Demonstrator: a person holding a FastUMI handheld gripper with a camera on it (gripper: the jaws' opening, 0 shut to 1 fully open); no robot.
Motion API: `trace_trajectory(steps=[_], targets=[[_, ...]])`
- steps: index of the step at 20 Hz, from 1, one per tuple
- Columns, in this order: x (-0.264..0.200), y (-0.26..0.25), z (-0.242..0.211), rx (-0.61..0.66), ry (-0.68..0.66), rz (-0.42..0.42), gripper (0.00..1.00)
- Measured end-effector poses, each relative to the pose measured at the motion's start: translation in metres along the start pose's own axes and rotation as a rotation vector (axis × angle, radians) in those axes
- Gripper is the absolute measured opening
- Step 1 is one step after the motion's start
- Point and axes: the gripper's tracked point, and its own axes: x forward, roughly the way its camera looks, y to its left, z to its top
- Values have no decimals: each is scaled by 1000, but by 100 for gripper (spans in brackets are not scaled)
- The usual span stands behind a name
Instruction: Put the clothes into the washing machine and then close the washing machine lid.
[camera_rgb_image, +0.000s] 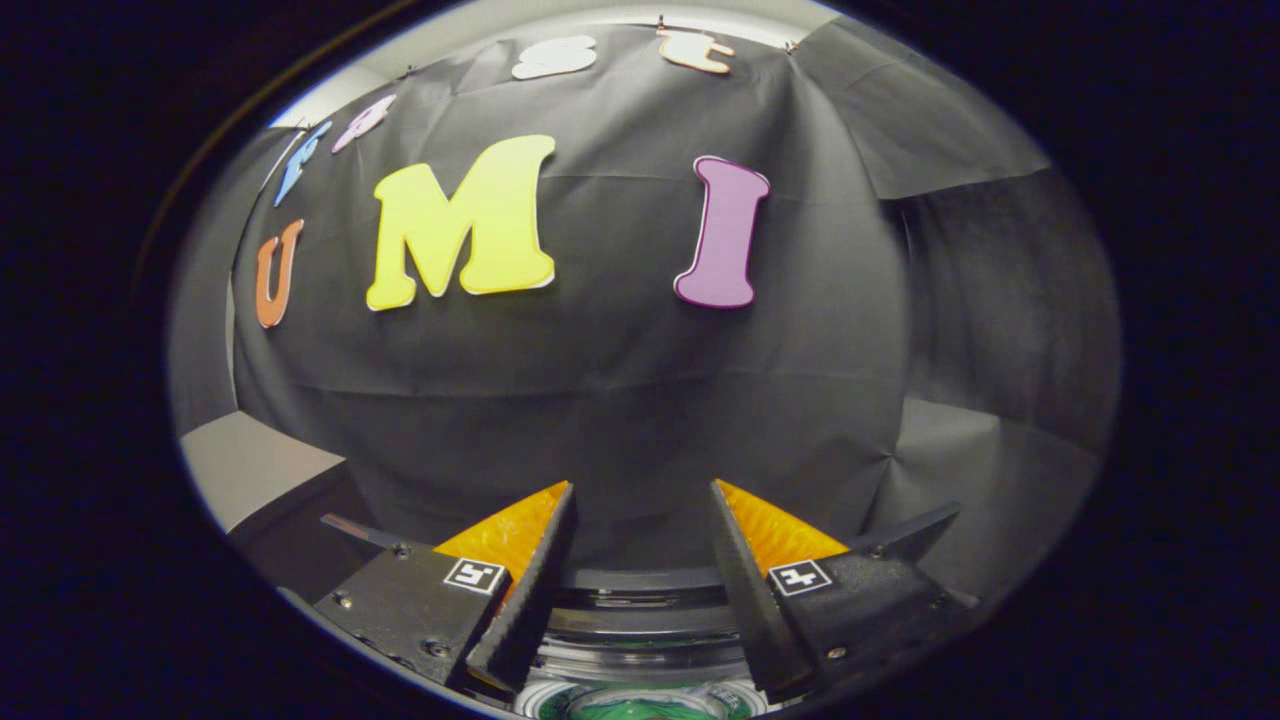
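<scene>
While your gripper (640, 485) stood wide apart and held nothing, the round, dark-rimmed washing machine opening (640, 640) lay just below its fingertips, green showing inside, black cloth wall (620, 400) beyond

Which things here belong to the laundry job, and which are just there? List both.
Job: round dark-rimmed washing machine top, just below the jaws; green patch at its centre, unclear if clothing; gripper, jaws open and holding nothing.

Just there: black cloth booth wall beyond the jaws; pale grey flat surface beside that wall.
</scene>
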Motion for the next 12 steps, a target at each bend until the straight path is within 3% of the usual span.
trace_trajectory(steps=[12], targets=[[-17,2,-7,-4,-53,3,82]])
